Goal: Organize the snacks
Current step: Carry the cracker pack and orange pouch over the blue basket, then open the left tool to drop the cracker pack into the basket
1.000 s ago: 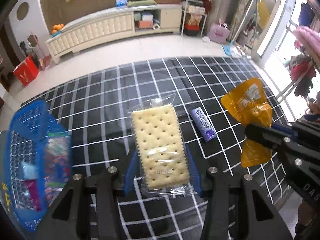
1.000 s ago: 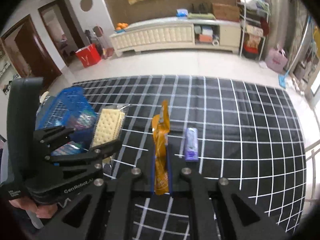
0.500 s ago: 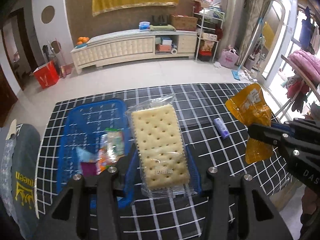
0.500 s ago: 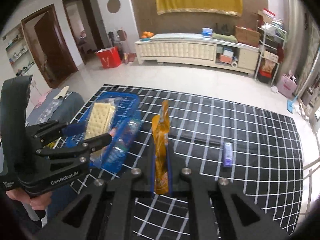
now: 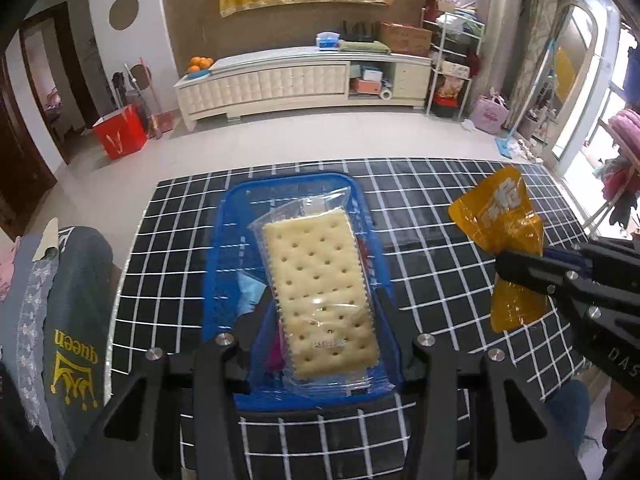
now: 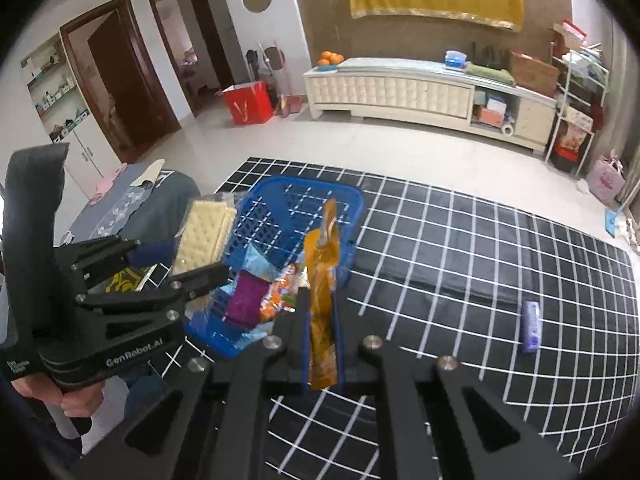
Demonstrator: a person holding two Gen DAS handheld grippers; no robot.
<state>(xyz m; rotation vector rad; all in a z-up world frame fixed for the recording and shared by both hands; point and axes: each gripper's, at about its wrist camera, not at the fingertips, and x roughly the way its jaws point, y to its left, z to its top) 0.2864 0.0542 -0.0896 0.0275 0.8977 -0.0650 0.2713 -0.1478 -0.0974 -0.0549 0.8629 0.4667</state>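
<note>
My left gripper is shut on a clear-wrapped cracker pack and holds it over the blue basket, which has several snack packets inside. In the right wrist view the same cracker pack hangs in the left gripper above the basket's left side. My right gripper is shut on an orange pouch, held upright just right of the basket. From the left wrist view the orange pouch shows at the right edge. A purple stick pack lies alone on the checked cloth.
The black cloth with white grid lines covers the table. A chair draped with grey clothing stands by the table's left edge. Beyond lie a tiled floor, a white cabinet and a red bag.
Both grippers have swung left with their snacks. The basket has come from the left edge to under the cracker pack, and the purple stick pack has dropped behind on the right.
</note>
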